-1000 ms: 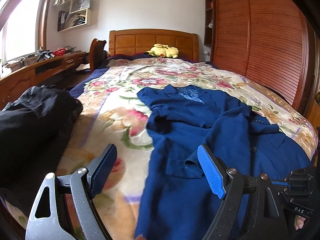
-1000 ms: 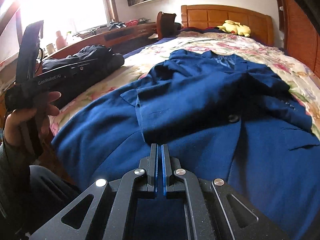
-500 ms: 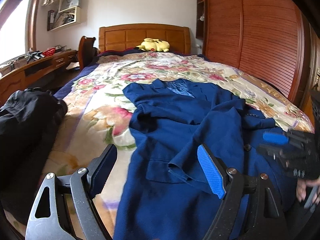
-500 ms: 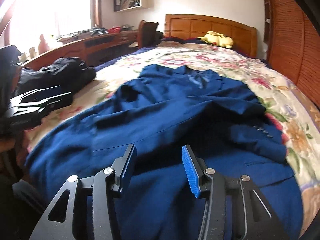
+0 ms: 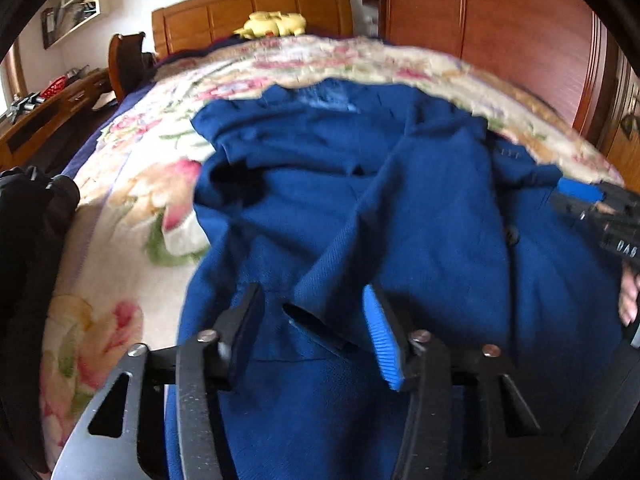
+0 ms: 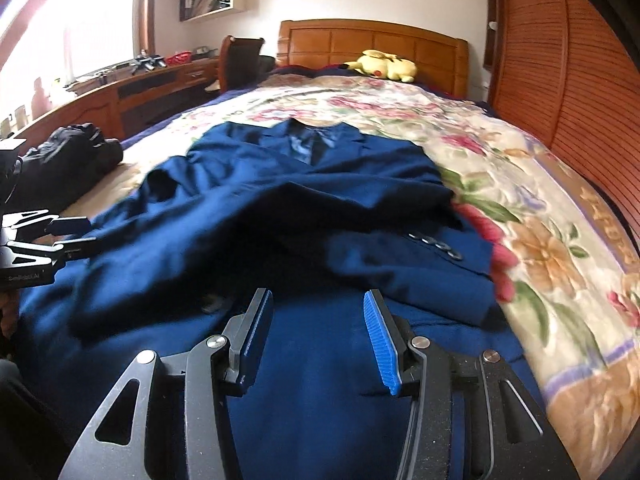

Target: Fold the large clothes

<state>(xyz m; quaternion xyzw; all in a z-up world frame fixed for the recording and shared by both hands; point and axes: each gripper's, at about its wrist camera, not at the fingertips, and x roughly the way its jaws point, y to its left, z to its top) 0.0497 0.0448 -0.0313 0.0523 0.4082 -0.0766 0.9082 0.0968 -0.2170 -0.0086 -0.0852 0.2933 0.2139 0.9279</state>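
A large dark blue jacket [image 5: 380,200] lies spread on the floral bedspread, collar toward the headboard, with both sleeves folded across its front. It also shows in the right wrist view [image 6: 300,208]. My left gripper [image 5: 312,328] is open, low over the jacket's near left part, with a raised fold of cloth between its fingers. My right gripper [image 6: 316,328] is open and empty above the jacket's hem. The right gripper also shows at the right edge of the left wrist view [image 5: 600,216], and the left gripper at the left edge of the right wrist view [image 6: 44,240].
The floral bedspread [image 6: 520,200] covers the bed. A black garment [image 6: 68,160] lies at the bed's left edge. A yellow plush toy [image 6: 384,66] sits by the wooden headboard [image 6: 372,44]. A desk [image 6: 132,88] runs along the left, a slatted wardrobe [image 6: 568,72] along the right.
My right gripper has gone from shut to open and has drawn back over the hem. My left gripper has moved right and down onto the jacket, its fingers narrowing around a fold.
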